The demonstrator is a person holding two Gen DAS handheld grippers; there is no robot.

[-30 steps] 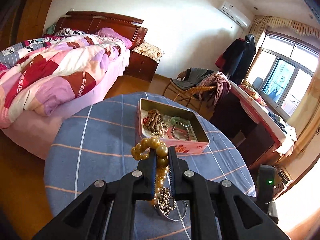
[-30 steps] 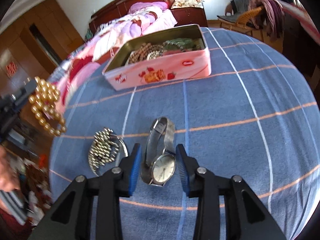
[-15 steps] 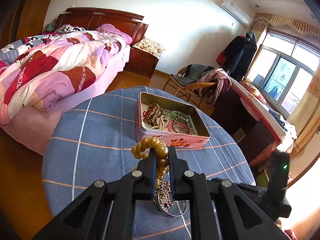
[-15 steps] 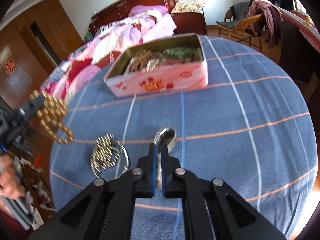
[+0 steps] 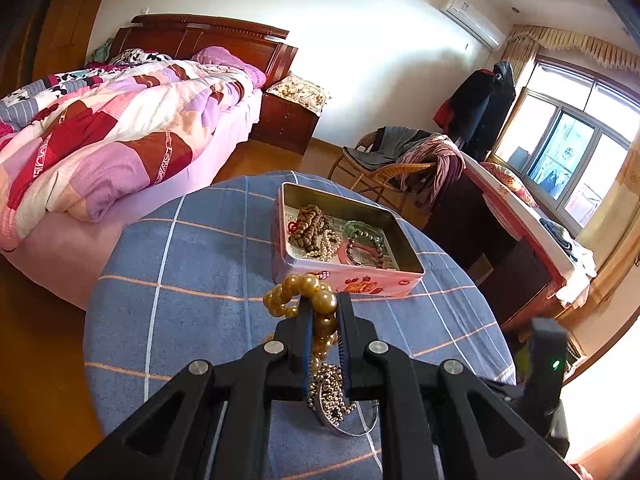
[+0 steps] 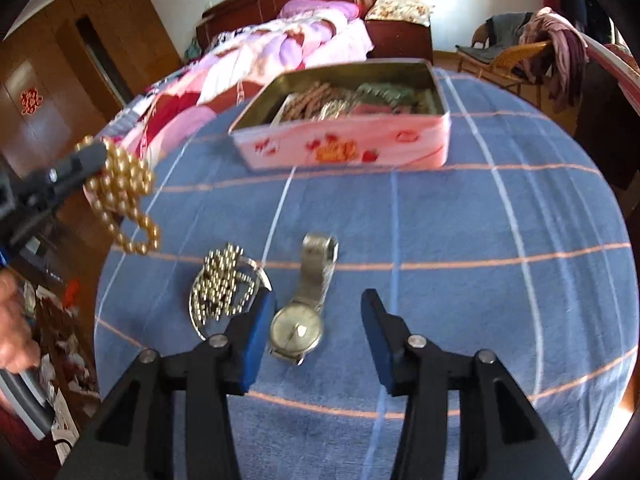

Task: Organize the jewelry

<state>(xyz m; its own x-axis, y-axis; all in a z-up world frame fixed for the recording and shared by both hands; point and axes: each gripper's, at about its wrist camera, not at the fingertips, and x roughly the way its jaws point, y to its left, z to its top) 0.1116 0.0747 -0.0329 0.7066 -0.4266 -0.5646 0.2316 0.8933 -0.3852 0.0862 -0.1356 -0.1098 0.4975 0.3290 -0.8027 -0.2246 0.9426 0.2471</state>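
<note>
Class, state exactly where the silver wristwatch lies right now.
In the right wrist view, the wristwatch lies flat on the blue tablecloth, between the open right gripper's jaws nearer the left one, beside the silver bead chain.

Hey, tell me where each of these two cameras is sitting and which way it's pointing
Left wrist: rides the left gripper, looking down across the table toward the tin; its jaws pinch the gold bead string.
Right wrist: rides the right gripper, tilted down at the watch; jaws open, just reopened, a hand at left.
Shared: tin, gold beads, silver bead chain.
</note>
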